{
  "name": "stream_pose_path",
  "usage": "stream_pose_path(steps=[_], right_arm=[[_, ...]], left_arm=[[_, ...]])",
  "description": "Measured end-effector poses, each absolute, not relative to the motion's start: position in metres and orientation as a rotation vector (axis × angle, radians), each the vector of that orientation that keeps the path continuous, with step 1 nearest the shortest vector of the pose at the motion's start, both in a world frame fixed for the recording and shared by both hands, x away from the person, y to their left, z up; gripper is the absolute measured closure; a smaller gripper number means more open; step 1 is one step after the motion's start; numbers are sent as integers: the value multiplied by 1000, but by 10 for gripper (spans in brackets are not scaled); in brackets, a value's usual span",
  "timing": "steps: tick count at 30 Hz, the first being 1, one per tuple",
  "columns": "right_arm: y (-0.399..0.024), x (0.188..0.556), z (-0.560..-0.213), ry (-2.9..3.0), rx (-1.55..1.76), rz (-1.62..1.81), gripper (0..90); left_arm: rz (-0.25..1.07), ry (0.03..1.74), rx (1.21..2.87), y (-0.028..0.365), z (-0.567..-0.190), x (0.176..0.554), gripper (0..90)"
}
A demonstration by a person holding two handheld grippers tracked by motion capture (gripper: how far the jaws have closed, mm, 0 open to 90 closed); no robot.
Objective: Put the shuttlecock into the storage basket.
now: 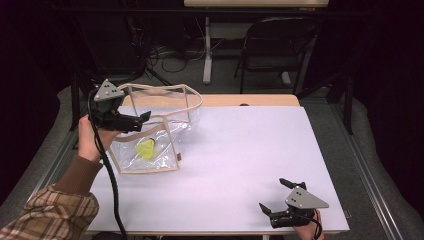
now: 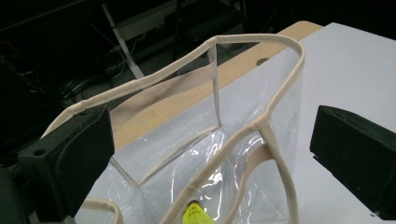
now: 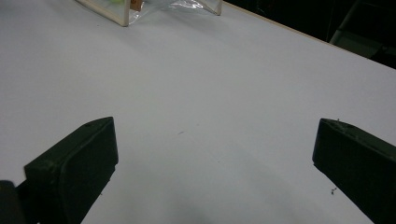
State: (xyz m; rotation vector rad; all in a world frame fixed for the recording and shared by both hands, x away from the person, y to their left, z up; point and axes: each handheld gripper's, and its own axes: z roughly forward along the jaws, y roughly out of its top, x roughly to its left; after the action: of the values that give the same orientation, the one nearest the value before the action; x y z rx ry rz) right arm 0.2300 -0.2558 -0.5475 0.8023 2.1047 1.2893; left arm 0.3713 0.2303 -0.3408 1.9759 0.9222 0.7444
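- Your table (image 1: pixel 240 165) carries the clear bag (image 1: pixel 165 105) at its far left, standing but slumped, mouth open.
- Your left gripper (image 1: pixel 142 120) hangs at the bag's rim, jaws wide, holding nothing; a careless nudge could tip the soft bag.
- Your right gripper (image 1: pixel 277 197) rests near the front edge, jaws spread, empty.
- The yellow item (image 1: pixel 146 149) lies inside the bag and could spill out.

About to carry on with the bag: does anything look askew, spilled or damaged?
Nothing spilled or damaged. The clear bag stands slumped, its beige rim bent out of shape. The yellow item lies inside it. The left tool is open at the rim.
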Motion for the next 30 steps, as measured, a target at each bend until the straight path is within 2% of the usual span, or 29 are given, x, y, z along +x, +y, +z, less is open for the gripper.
stream_pose_path(steps=[13,30], right_arm=[[-255,230,-548,2107,800,1288,0],[-255,230,-548,2107,795,1286,0]], left_arm=[[801,882,1912,233,-351,337,0],[842,879,1867,246,-375,309,0]])
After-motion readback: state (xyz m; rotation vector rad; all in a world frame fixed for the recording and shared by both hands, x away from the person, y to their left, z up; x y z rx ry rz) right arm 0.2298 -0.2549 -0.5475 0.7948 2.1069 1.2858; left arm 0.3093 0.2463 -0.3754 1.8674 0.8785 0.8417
